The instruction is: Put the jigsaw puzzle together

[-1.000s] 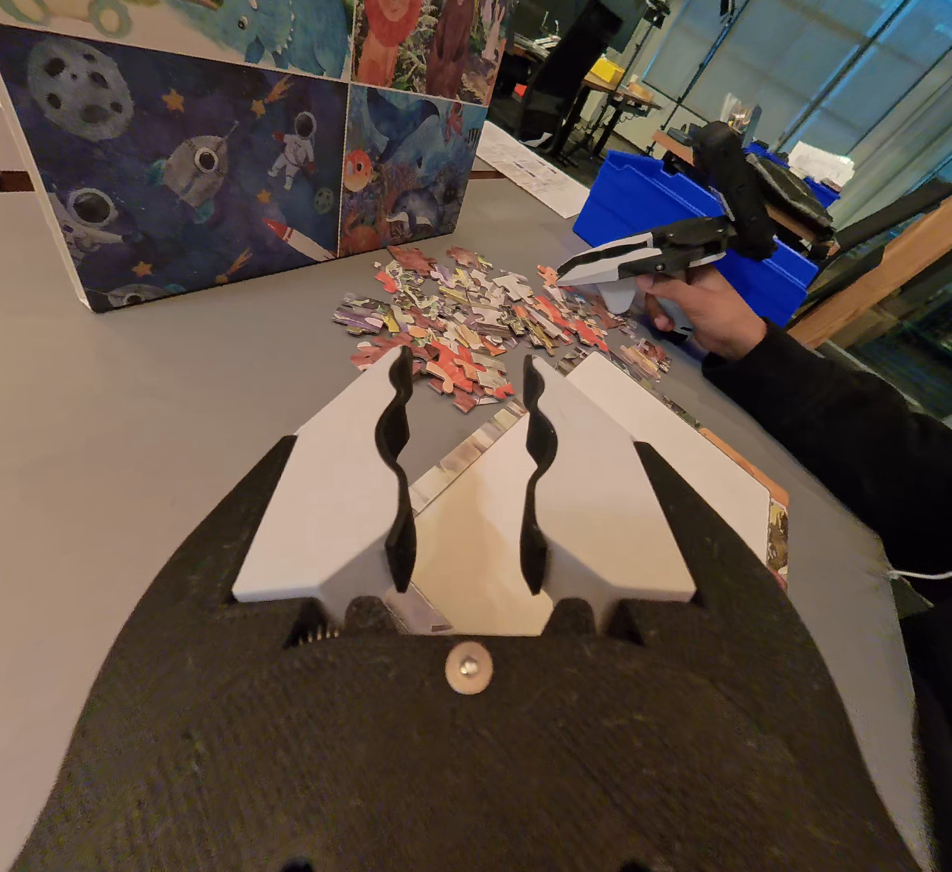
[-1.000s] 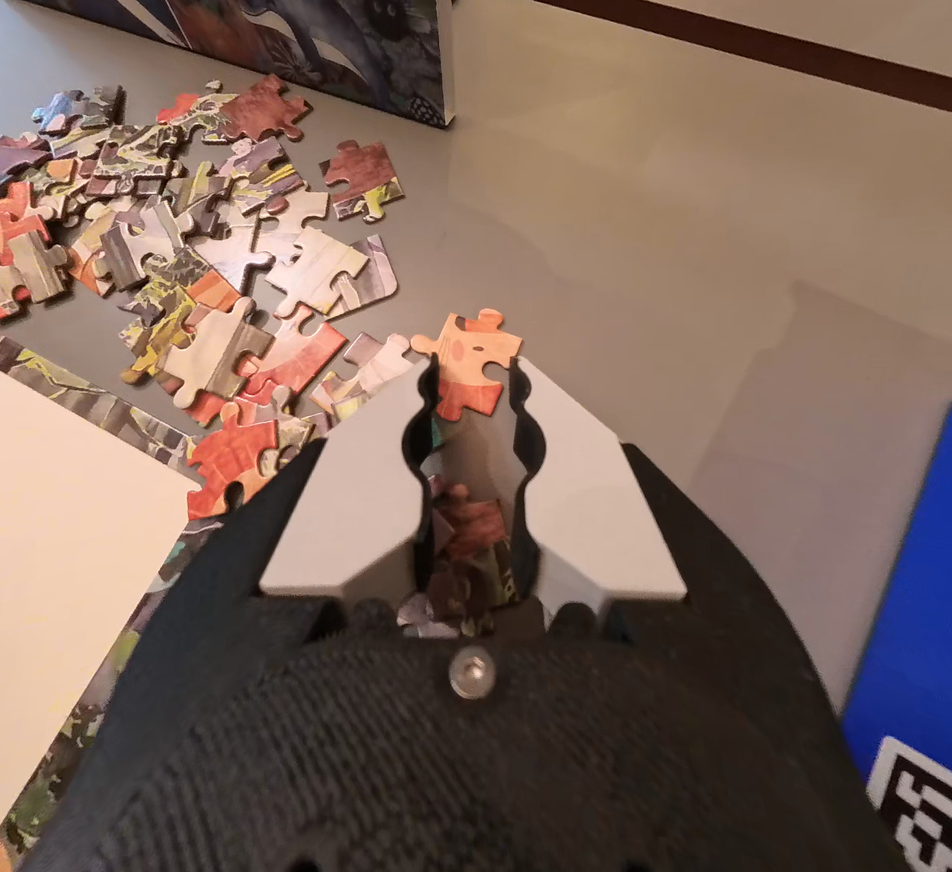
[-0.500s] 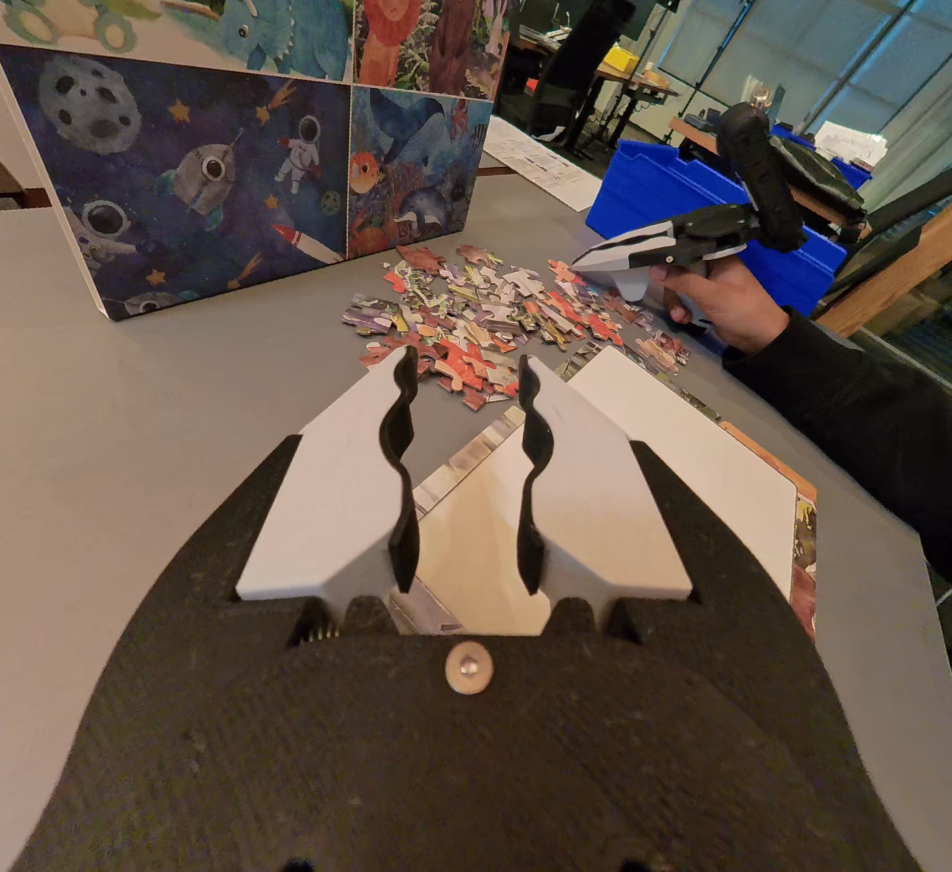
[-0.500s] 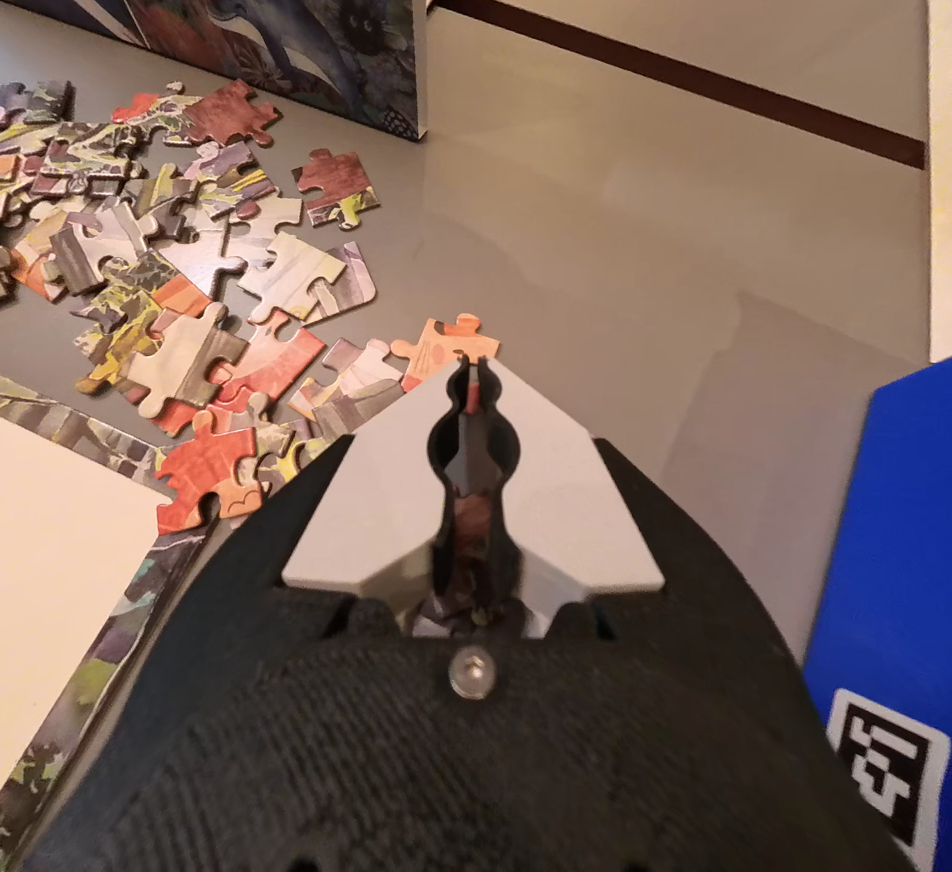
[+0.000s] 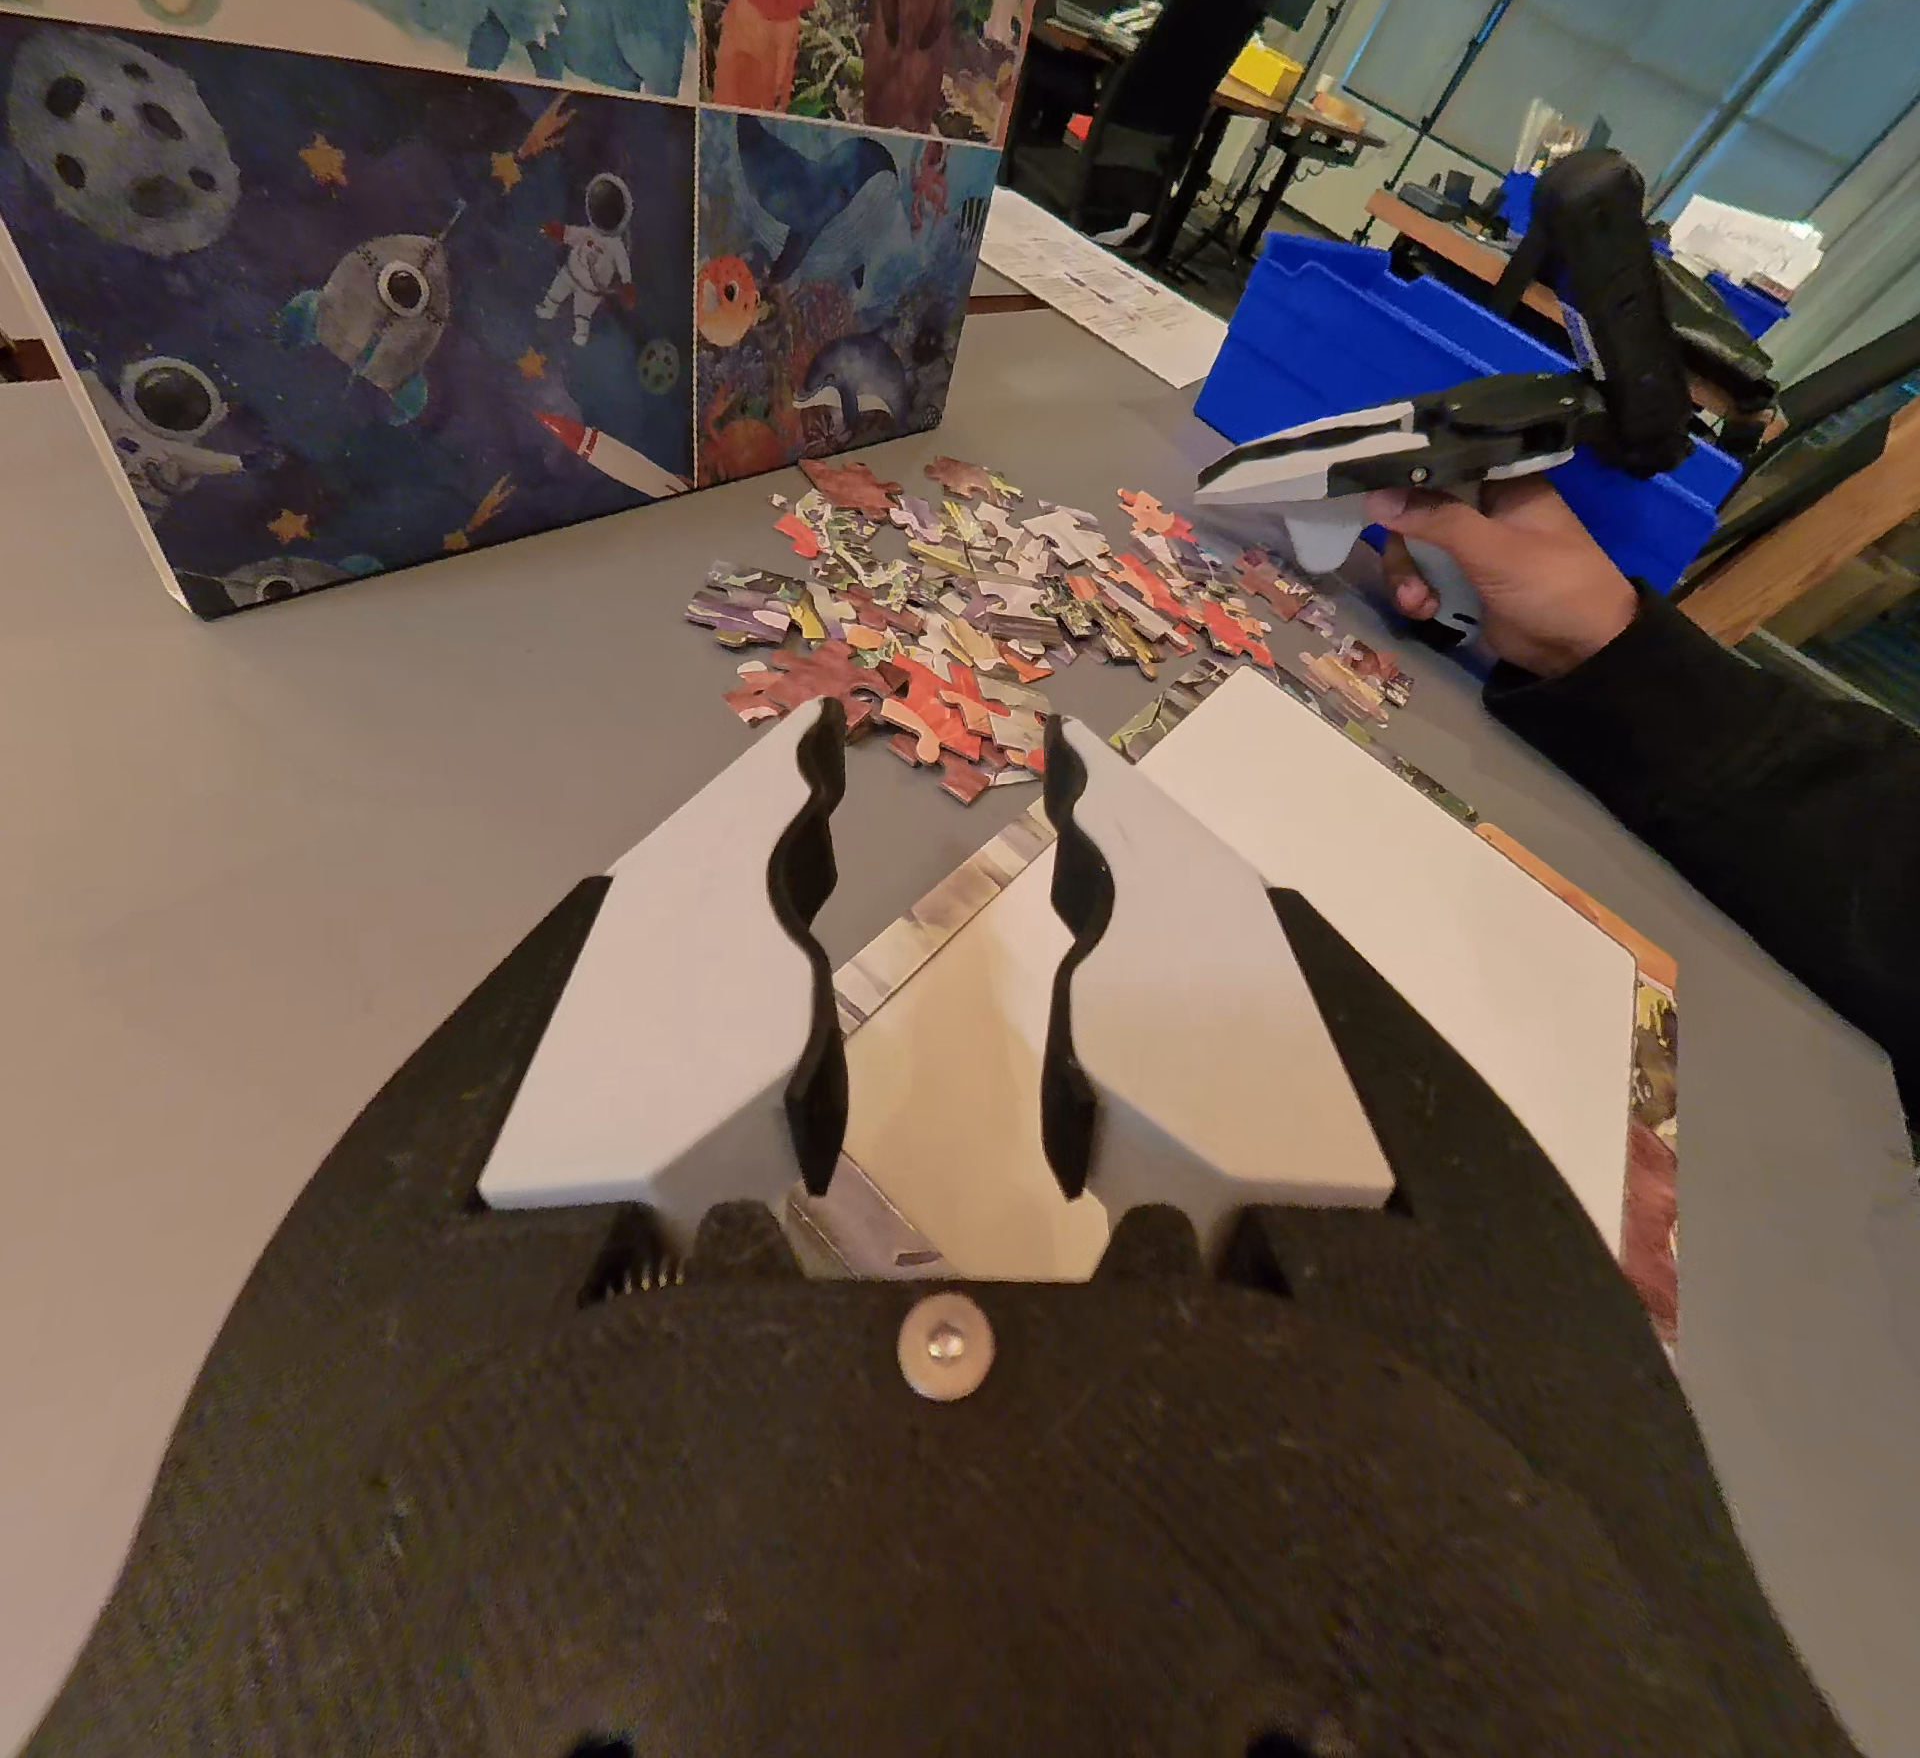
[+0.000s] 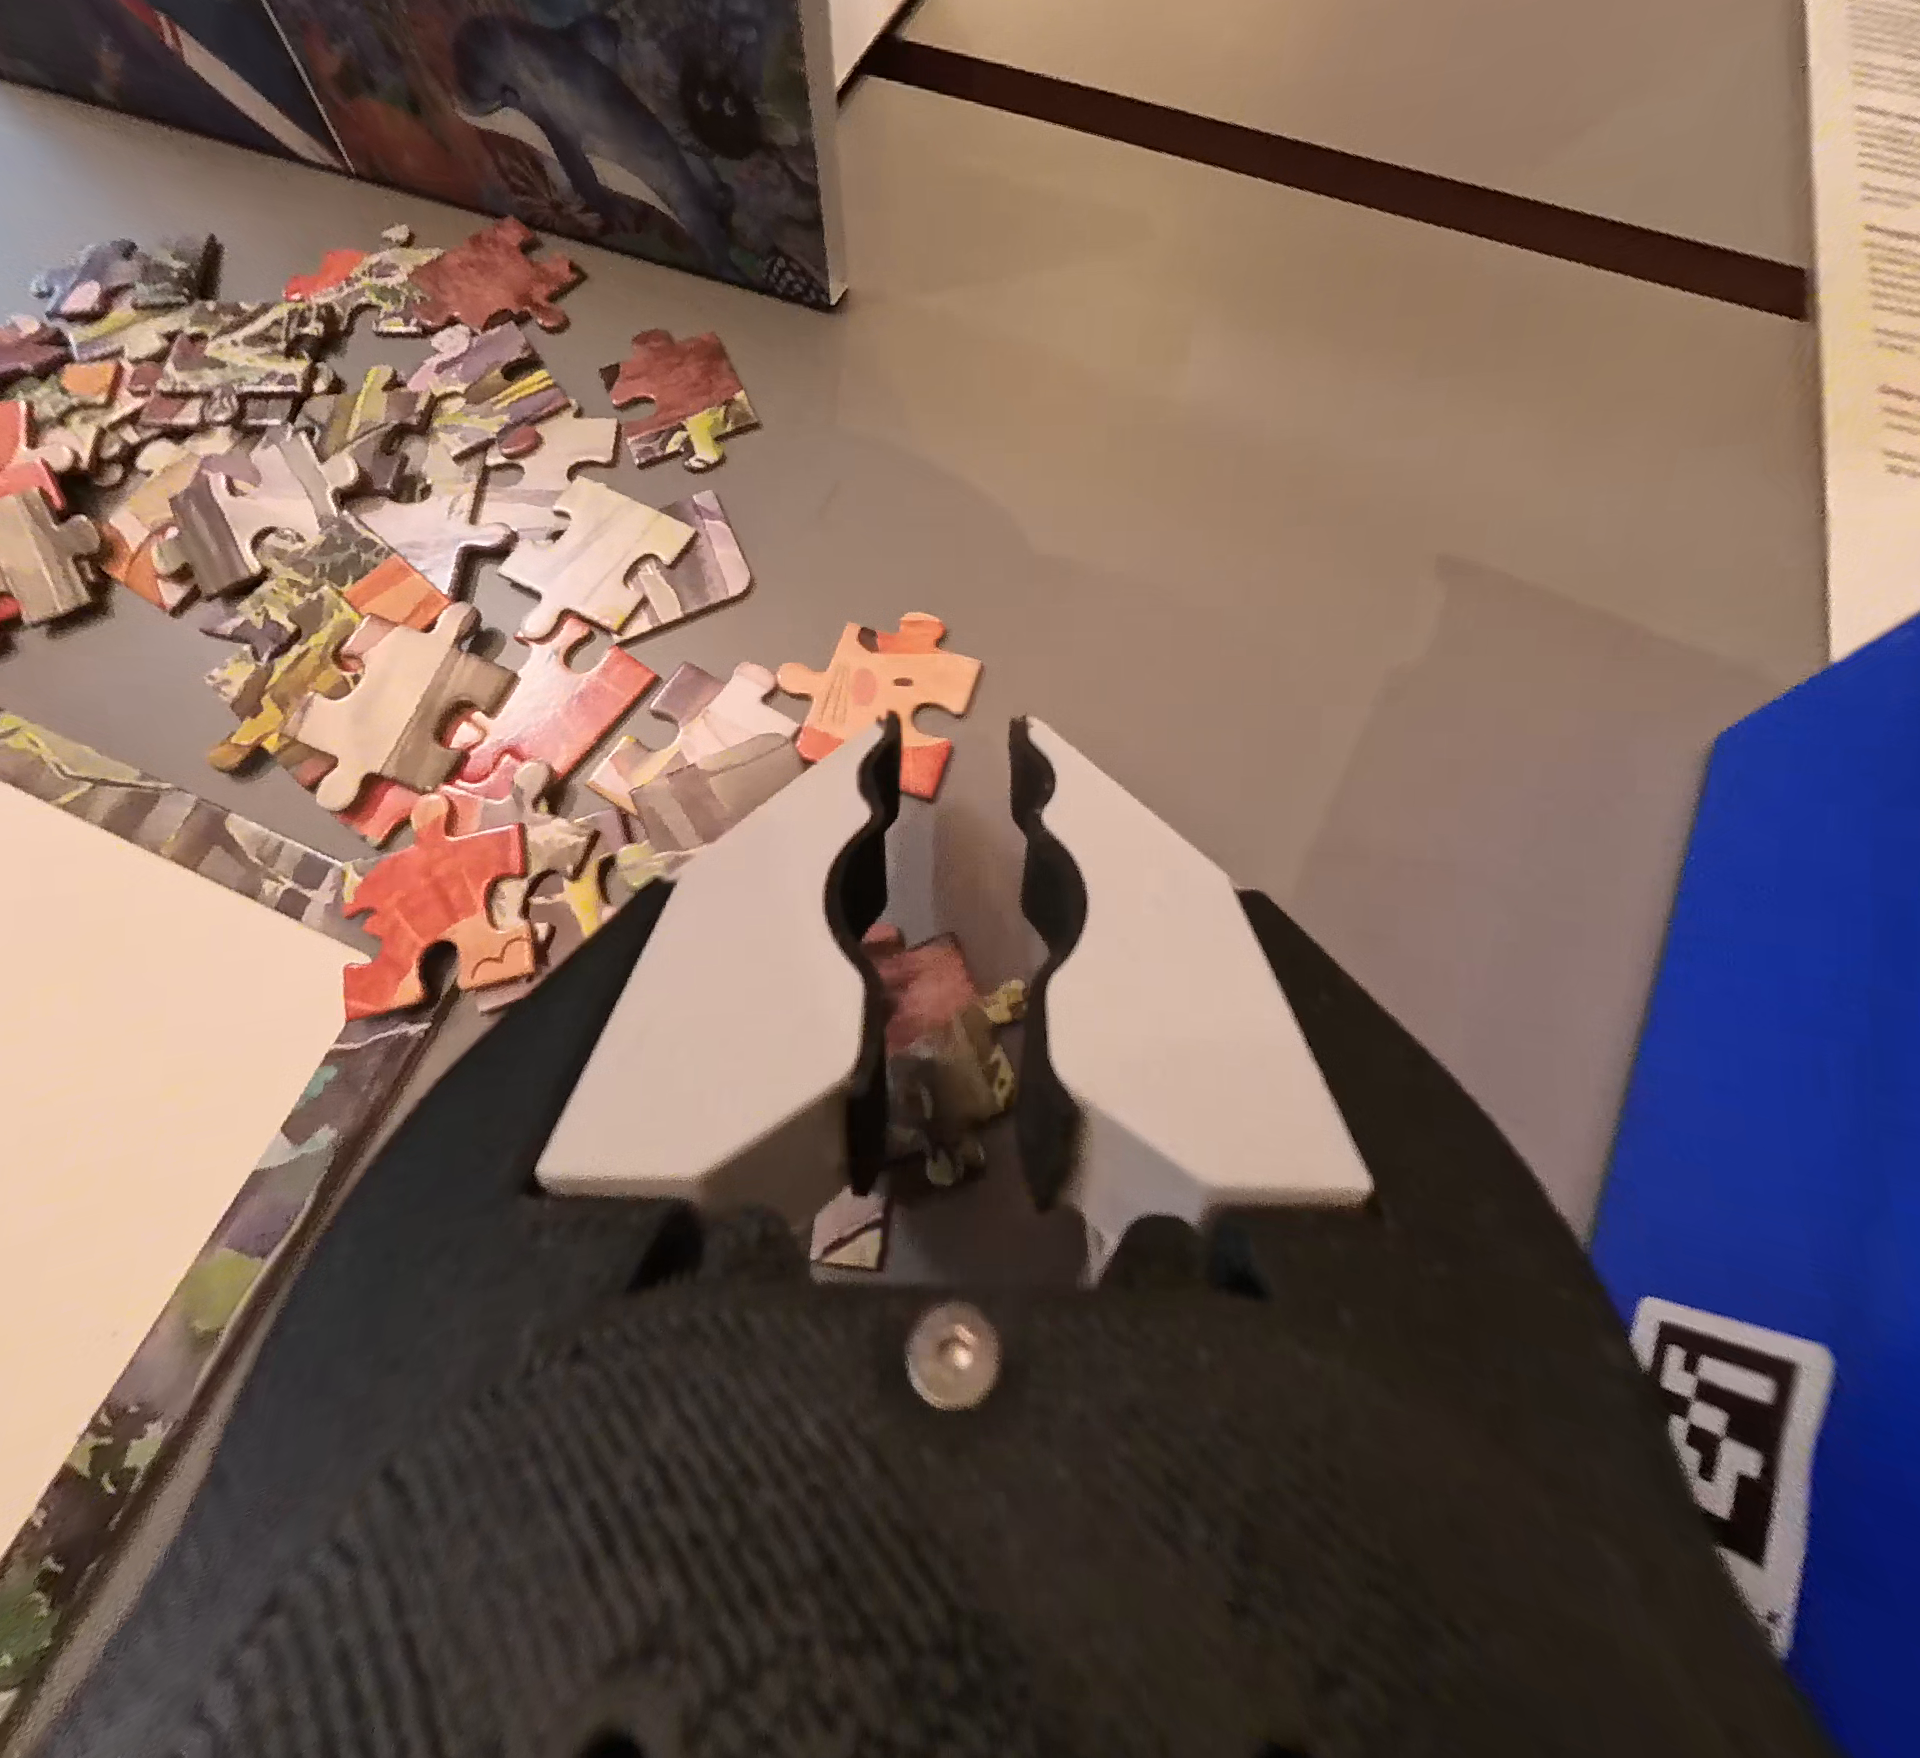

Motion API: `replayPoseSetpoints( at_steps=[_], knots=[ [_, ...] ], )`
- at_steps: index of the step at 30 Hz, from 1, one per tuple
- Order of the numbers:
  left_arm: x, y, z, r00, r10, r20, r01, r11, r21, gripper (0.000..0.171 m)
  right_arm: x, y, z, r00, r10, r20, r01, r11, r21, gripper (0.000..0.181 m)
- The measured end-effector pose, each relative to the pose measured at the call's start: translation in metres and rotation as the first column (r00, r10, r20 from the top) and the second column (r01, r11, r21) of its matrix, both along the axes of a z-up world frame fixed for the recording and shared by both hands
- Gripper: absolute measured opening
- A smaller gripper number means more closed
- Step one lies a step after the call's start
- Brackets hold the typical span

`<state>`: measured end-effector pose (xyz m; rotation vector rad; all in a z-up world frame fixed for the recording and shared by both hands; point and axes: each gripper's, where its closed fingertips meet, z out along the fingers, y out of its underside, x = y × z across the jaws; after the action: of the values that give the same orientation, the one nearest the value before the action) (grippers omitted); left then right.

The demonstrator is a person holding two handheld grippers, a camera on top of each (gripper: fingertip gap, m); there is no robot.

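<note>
Several loose jigsaw pieces [image 5: 987, 586] lie in a heap on the grey table, also in the right wrist view [image 6: 416, 565]. A puzzle board [image 5: 1351, 877] with a white middle and a picture border lies in front of the heap. My left gripper [image 5: 940, 732] is open and empty above the board's near corner. My right gripper [image 6: 954, 729] is open and empty, held above the heap's right end. It also shows in the left wrist view [image 5: 1216, 482]. An orange piece [image 6: 894, 680] lies flat on the table just past its left fingertip.
The tall picture-covered puzzle box [image 5: 416, 254] stands behind the heap, and its corner shows in the right wrist view [image 6: 571, 46]. A blue bin [image 6: 1818, 981] stands close on the right. A printed sheet [image 6: 1870, 254] lies at the far right. A person's hand and dark sleeve [image 5: 1558, 586] hold the right gripper.
My right gripper closed at the orange piece half a second ago and has now opened. The piece lies on the table. My left gripper has stayed open and shifted only slightly.
</note>
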<state>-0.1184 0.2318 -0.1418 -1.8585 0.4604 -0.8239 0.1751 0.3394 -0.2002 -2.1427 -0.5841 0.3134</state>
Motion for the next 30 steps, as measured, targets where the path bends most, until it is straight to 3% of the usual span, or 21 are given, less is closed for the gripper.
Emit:
replayPoseSetpoints(
  at_steps=[12,22,26,30],
  knots=[
    [0.002,0.000,-0.004,1.000,-0.004,-0.016,0.004,1.000,-0.007,0.036,-0.018,-0.006,0.006,0.997,0.069,0.035,-0.071,0.996,0.062,0.020],
    [0.002,0.000,-0.008,0.999,-0.007,-0.036,0.007,1.000,-0.014,0.036,-0.079,-0.036,0.032,0.960,0.278,0.038,-0.280,0.943,0.177,0.022],
    [0.001,0.001,-0.010,0.999,-0.005,-0.033,0.004,1.000,-0.020,0.034,-0.104,-0.052,0.035,0.933,0.359,0.022,-0.358,0.919,0.164,0.024],
    [0.000,0.002,-0.009,1.000,-0.001,-0.024,0.001,1.000,-0.023,0.034,-0.082,-0.043,0.033,0.945,0.282,0.167,-0.310,0.935,0.173,0.024]
  ],
)
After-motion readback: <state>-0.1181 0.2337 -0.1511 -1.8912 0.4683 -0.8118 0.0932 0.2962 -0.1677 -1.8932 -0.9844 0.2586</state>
